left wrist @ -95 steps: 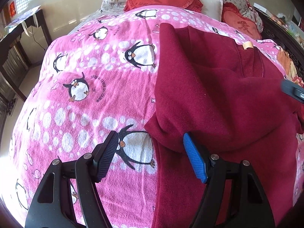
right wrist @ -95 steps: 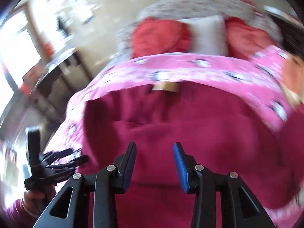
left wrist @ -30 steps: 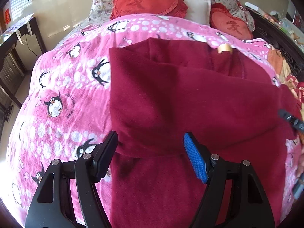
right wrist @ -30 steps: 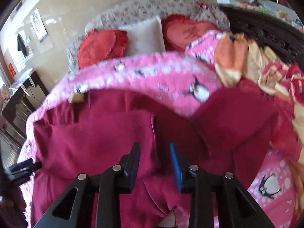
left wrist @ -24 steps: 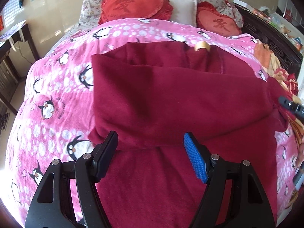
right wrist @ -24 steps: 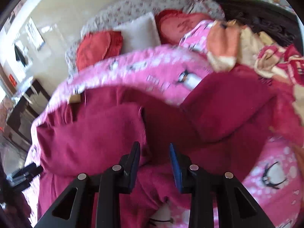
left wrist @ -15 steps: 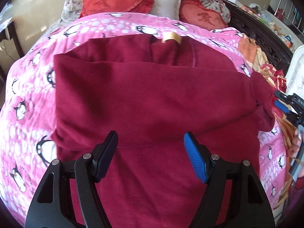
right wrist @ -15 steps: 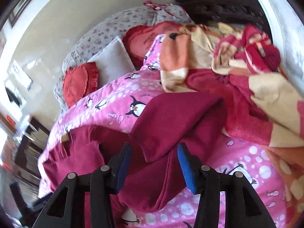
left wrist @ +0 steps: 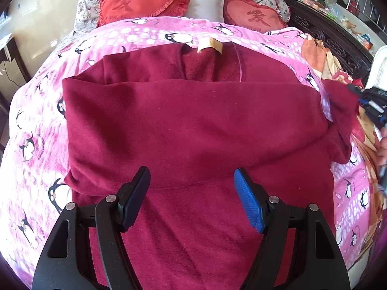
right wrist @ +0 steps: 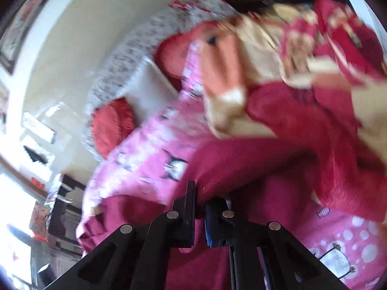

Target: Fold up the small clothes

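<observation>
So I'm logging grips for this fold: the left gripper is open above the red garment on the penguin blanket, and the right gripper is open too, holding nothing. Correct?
Not quite. The left gripper is indeed open over the red garment on the penguin blanket, but the right gripper is shut, pinching a sleeve of that garment. The right wrist view, though blurred, shows cloth between its closed jaws.

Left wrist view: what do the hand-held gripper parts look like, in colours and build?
The left hand-held gripper has black triangular cut-out arms with silver rivets, one black finger pad and one textured blue pad. No cables or sleeves show.
</observation>
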